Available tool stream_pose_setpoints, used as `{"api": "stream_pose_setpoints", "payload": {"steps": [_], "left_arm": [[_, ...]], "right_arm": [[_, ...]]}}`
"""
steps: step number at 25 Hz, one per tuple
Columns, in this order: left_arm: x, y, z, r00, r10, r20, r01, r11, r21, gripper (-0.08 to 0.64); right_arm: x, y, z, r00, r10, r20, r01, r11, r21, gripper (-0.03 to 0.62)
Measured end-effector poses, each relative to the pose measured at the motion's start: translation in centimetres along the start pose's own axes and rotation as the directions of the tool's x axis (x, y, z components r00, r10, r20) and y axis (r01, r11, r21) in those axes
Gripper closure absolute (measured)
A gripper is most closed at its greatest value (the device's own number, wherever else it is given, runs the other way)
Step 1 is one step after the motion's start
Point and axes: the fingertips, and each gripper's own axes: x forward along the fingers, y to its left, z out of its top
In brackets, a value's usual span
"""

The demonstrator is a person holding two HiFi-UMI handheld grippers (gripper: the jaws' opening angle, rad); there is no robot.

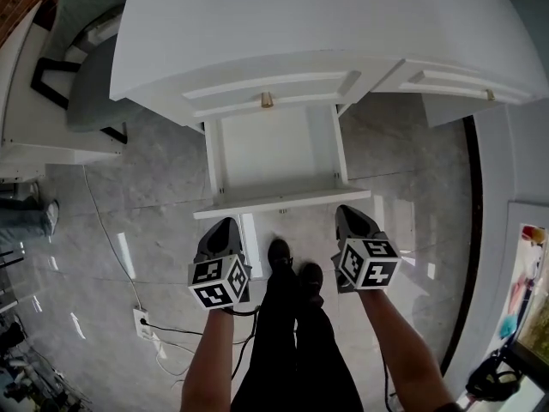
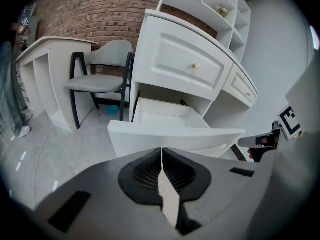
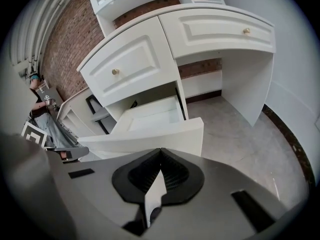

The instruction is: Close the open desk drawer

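Below the white table's [image 1: 300,24] upper drawer front, marked by a brass knob [image 1: 267,100], the lower drawer [image 1: 283,202] stands pulled far out over the grey marbled floor [image 1: 129,230], with its white inside bare. Its front panel faces the person, whose legs [image 1: 292,342] in dark trousers stand just behind it. The left claw [image 1: 225,227] is held at the panel's left end and the right claw [image 1: 350,215] at its right end, both just beside the front edge; whether either touches it cannot be told. Seen in its own view, the left claw [image 2: 161,159] has its jaws pressed together with nothing between them, and the right claw [image 3: 160,156] is likewise pressed together and empty. A grey chair [image 2: 97,81] stands to the table's left.
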Motion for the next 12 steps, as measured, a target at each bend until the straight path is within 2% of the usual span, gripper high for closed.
{"api": "stream_pose_setpoints", "payload": {"steps": [8,12], "left_arm": [[1.6,0.0,1.7,0.996,0.003,0.089,0.001,0.999,-0.042,0.551],[3.2,0.4,3.5,0.993,0.006,0.122,-0.002,0.999,-0.039,0.549]], "right_arm": [[1.6,0.0,2.2,0.996,0.062,0.063,-0.062,0.998,-0.014,0.588],[3.2,0.0,4.0,0.995,0.054,0.086,-0.054,0.998,-0.011,0.588]]}}
